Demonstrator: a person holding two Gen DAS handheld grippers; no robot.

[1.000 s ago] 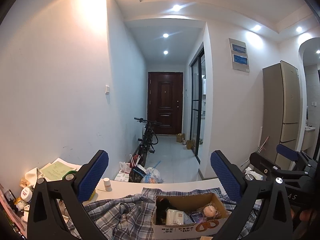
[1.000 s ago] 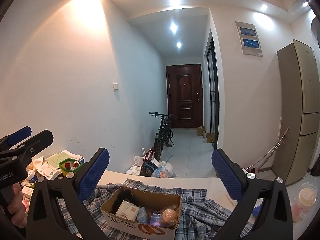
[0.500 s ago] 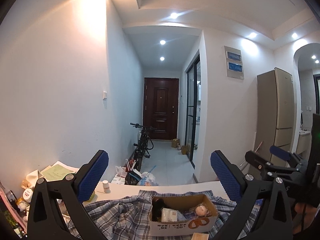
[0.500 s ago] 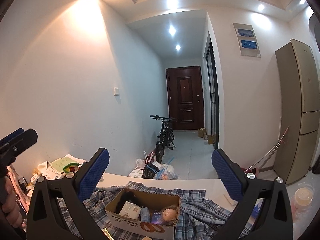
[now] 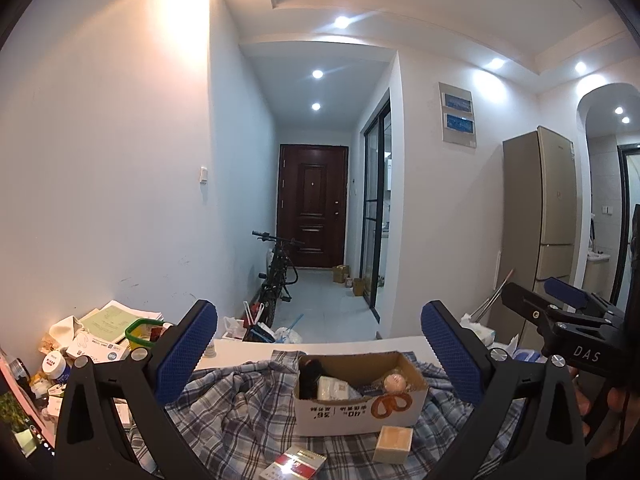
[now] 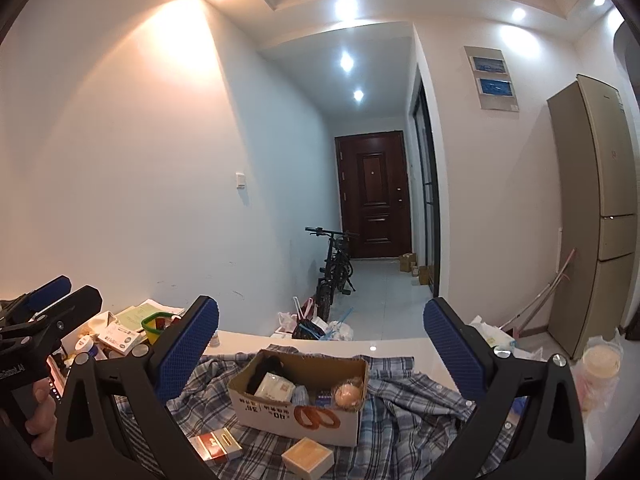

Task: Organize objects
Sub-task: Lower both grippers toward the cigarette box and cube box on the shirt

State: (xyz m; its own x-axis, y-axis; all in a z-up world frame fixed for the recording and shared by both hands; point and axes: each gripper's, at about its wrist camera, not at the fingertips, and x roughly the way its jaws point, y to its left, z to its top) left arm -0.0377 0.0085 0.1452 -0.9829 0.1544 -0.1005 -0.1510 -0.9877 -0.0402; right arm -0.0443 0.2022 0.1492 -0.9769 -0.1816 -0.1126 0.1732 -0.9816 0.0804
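From the left wrist, we hold the left gripper (image 5: 316, 346) spread wide and empty, well above the table. Beneath it the cardboard box (image 5: 360, 396) sits on the plaid cloth (image 5: 236, 396), already holding several items. A tan block (image 5: 393, 443) touches its near wall, and a red pack (image 5: 294, 465) lies nearer, slightly left; we judge both still await boxing.

From the right wrist, our right gripper (image 6: 321, 343) is equally wide apart with nothing in it. The box lies centre, the red pack near-left, the tan block just nearer than the box.

A home: fridge (image 5: 538, 216), front door (image 5: 313, 204), bicycle (image 5: 276, 276)
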